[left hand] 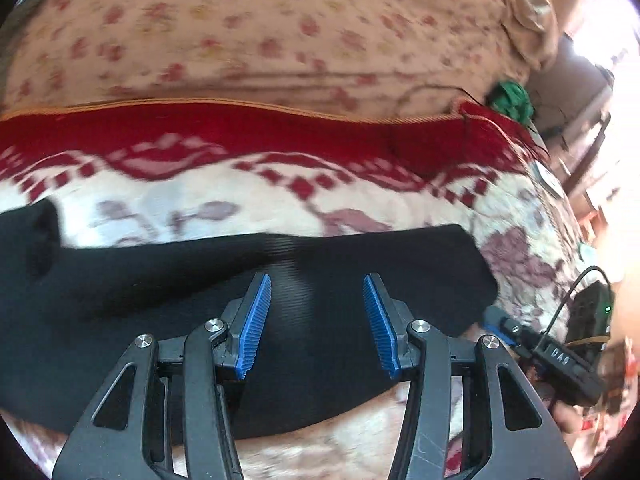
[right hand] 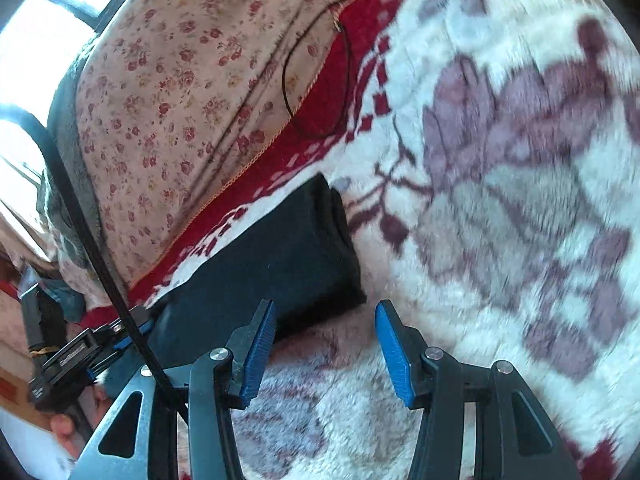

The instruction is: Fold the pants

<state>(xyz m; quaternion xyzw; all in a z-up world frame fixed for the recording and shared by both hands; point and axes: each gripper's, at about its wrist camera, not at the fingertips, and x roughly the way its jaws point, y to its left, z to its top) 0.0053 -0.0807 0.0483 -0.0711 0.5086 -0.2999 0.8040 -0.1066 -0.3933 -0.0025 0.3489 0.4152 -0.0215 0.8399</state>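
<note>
The black pants (left hand: 168,300) lie folded in a long band across a white, red and mauve flowered blanket (left hand: 240,196). My left gripper (left hand: 317,288) is open and empty just above the middle of the pants. In the right wrist view one end of the pants (right hand: 280,264) lies ahead and to the left. My right gripper (right hand: 326,312) is open and empty over the blanket (right hand: 500,160), just right of that end. The right gripper also shows at the right edge of the left wrist view (left hand: 560,356).
A pink floral sheet (left hand: 260,28) covers the bed beyond the blanket's red border. A thin black cord (right hand: 316,80) loops over that border. A green cloth (left hand: 512,100) lies at the far right. Furniture and a bright window stand beyond the bed edge.
</note>
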